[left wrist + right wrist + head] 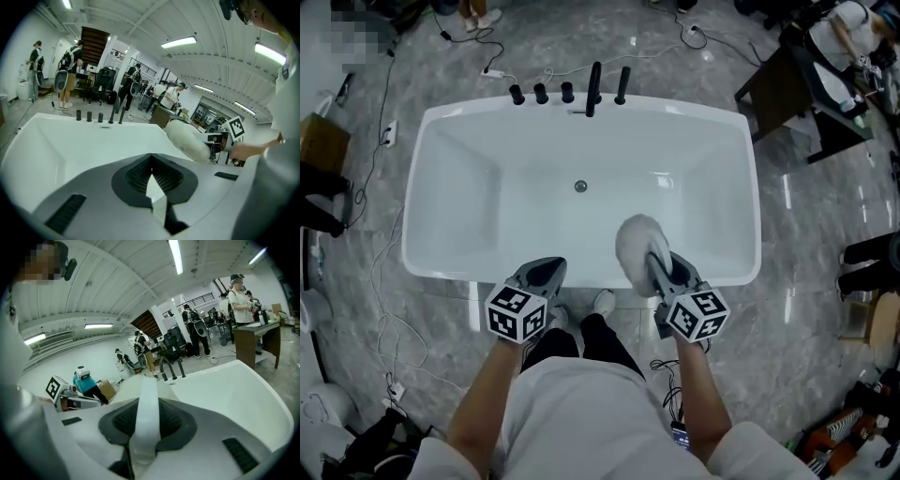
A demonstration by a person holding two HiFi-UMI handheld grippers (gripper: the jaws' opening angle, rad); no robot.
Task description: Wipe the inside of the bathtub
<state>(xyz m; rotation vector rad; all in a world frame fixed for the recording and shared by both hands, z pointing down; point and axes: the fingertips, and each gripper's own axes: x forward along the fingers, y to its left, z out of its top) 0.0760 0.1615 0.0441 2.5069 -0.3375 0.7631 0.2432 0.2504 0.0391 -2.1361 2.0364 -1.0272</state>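
I clamp the mitt (636, 244) in my right gripper (658, 265), lower centre, ready to wipe the bathtub (450, 127); left gripper (546, 273) closed, empty.

The white strap (147, 399) of a fluffy wiping pad (125, 386) is clamped between the right hand-held gripper's (146, 411) jaws; the white bathtub (229, 394) and black taps (171, 366) are seen beyond.

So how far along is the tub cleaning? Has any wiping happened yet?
Early, it seems. Done: the right gripper holds the white fluffy mitt by its strap. In hand: the mitt hangs above the near edge of the bathtub, the left gripper shut and empty beside it. Left: apparently the whole inside, though the white surface shows no sign either way.
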